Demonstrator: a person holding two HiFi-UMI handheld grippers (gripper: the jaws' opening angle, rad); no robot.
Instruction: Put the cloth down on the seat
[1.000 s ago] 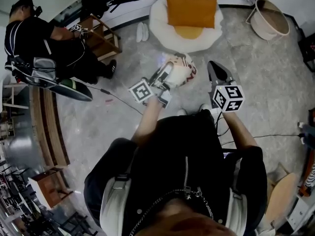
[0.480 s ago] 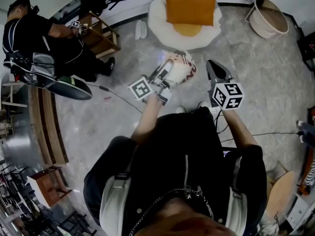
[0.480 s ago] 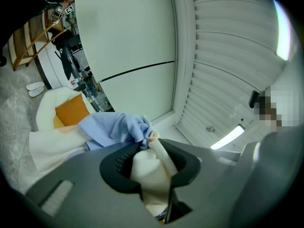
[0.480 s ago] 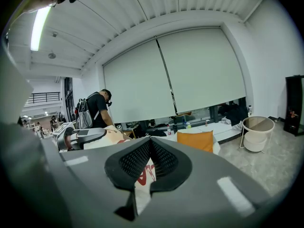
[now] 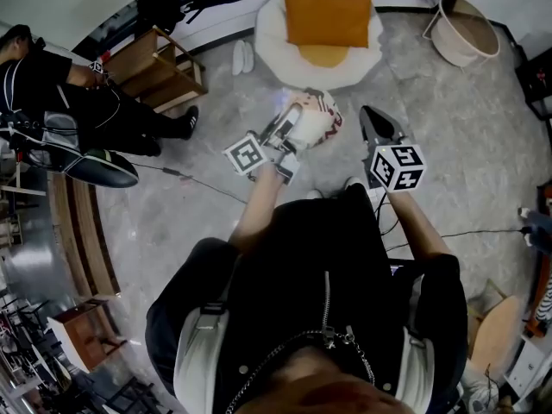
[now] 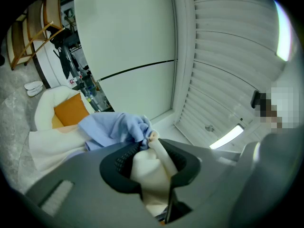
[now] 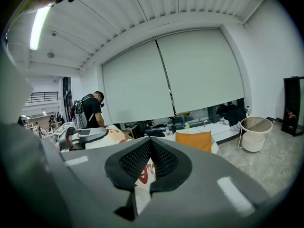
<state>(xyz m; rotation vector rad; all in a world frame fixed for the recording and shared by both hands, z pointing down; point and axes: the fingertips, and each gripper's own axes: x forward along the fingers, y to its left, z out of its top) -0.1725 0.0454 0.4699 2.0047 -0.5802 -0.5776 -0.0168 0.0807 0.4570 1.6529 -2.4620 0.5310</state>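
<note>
Grey marbled floor (image 5: 483, 128) spreads below us. The white round seat (image 5: 269, 37) is at the far side with an orange cushion (image 5: 328, 17) on it, and a pale basket (image 5: 466, 28) stands far right.

Over the last second the tools have barely moved. The seat has slid a touch farther up our view, and the bystander (image 5: 52, 102) at the far left has drifted leftward. We judge we are still carrying, not yet placing.

The left gripper (image 5: 289, 121) pinches the cloth (image 5: 317, 126) between its jaws, above the floor and just near of the seat. The right gripper (image 5: 377, 126), to the right and apart from the cloth, has its jaws pressed together on nothing.

The cloth is bunched. Its pinched strip runs along the jaws, and its loose bluish folds point far, toward the seat.
</note>
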